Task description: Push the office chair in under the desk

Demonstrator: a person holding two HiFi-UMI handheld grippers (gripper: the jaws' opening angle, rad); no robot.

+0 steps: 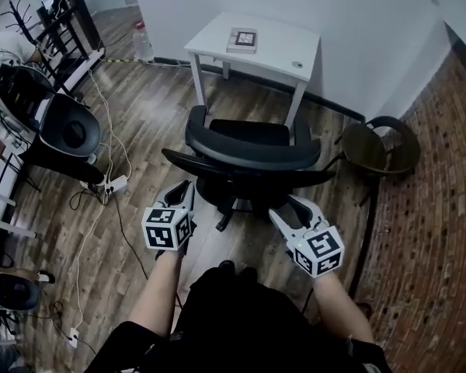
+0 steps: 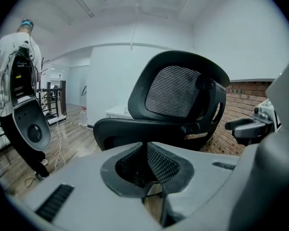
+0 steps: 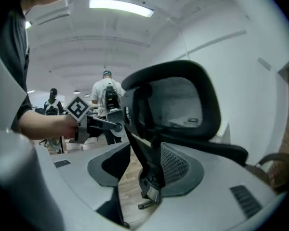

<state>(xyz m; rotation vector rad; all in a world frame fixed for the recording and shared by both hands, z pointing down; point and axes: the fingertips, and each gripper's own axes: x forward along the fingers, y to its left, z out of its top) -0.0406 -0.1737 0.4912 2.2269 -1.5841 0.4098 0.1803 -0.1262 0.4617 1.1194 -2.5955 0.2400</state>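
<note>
A black mesh office chair [image 1: 248, 158] stands with its backrest toward me, in front of a white desk [image 1: 287, 53] by the wall. The seat is outside the desk. My left gripper [image 1: 182, 196] hovers just behind the chair's left rear, open and empty. In the left gripper view the backrest [image 2: 178, 90] fills the space ahead of the left gripper [image 2: 144, 153]. My right gripper [image 1: 297, 208] is behind the right rear, open. In the right gripper view the chair's back support [image 3: 149, 153] shows in the gap between the jaws of the right gripper [image 3: 144, 150]; I cannot tell if they touch it.
A brown round-backed chair [image 1: 380, 150] stands right of the office chair. A black device on a stand [image 1: 66, 130] and floor cables with a power strip [image 1: 113, 185] lie left. A flat box [image 1: 243, 40] rests on the desk. A person [image 2: 14, 57] stands far left.
</note>
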